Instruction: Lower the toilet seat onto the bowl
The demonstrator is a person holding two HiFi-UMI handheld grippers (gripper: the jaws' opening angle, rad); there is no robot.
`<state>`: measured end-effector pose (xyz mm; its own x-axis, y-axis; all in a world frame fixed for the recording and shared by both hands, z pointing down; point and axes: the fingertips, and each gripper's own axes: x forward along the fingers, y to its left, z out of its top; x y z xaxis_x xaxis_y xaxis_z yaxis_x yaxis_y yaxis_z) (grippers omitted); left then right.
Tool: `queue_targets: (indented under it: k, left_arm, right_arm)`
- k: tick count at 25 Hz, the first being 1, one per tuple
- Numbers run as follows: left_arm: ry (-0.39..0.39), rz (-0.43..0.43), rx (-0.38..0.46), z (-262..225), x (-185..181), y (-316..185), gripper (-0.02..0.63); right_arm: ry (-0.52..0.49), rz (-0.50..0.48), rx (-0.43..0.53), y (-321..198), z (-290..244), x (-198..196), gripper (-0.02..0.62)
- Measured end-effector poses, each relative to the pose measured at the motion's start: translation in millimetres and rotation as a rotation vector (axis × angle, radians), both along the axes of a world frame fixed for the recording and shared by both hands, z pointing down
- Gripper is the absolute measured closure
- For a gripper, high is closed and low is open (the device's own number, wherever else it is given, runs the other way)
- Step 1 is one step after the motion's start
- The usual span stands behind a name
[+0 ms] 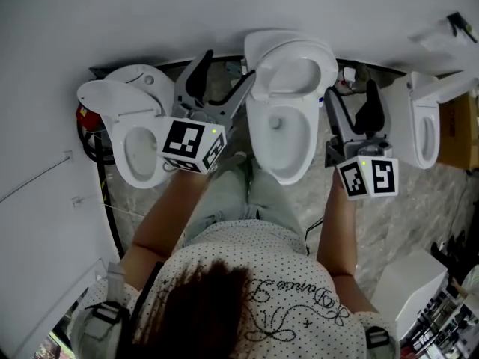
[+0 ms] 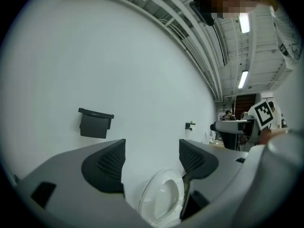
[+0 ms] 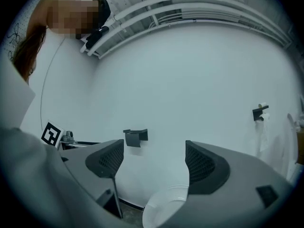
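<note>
The middle white toilet's bowl (image 1: 283, 137) stands in front of me, its seat (image 1: 294, 72) raised and leaning back toward the wall. My left gripper (image 1: 227, 69) is open just left of the raised seat, nothing between its fingers. My right gripper (image 1: 350, 96) is open to the right of the bowl, also holding nothing. In the left gripper view the upright seat ring (image 2: 161, 197) shows low between the jaws of the left gripper (image 2: 149, 160). The right gripper view shows a white curved toilet edge (image 3: 165, 204) below the right gripper (image 3: 154, 163).
A second toilet (image 1: 133, 144) with its lid up stands at the left, a third (image 1: 423, 129) at the right. The white wall carries a black bracket (image 2: 96, 123) and a paper holder (image 3: 260, 112). A cardboard box (image 1: 458, 129) sits far right. The floor is marbled grey.
</note>
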<state>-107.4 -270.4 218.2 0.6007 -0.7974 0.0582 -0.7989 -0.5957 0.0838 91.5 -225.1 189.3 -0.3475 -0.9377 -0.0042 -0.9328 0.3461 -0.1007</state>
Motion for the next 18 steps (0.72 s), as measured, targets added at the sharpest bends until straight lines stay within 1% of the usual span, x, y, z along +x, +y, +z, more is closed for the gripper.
queue_targets:
  k: [5,7,11,18]
  left_arm:
    - [0.004,-0.059,-0.023,10,1,-12,0.268]
    - [0.006,-0.080,-0.026,13,2,-16,0.270]
    - [0.003,-0.099,-0.039,24,10,-25,0.270]
    - [0.012,-0.131,-0.072,45,14,-43,0.270]
  right_arm:
    - [-0.005,-0.052,-0.039,-30,17,5,0.195]
    - [0.011,-0.067,-0.050,-42,23,8,0.195]
    - [0.030,-0.089,-0.085,-66,41,17,0.201]
    - [0.063,-0.119,-0.174,-108,86,22,0.250]
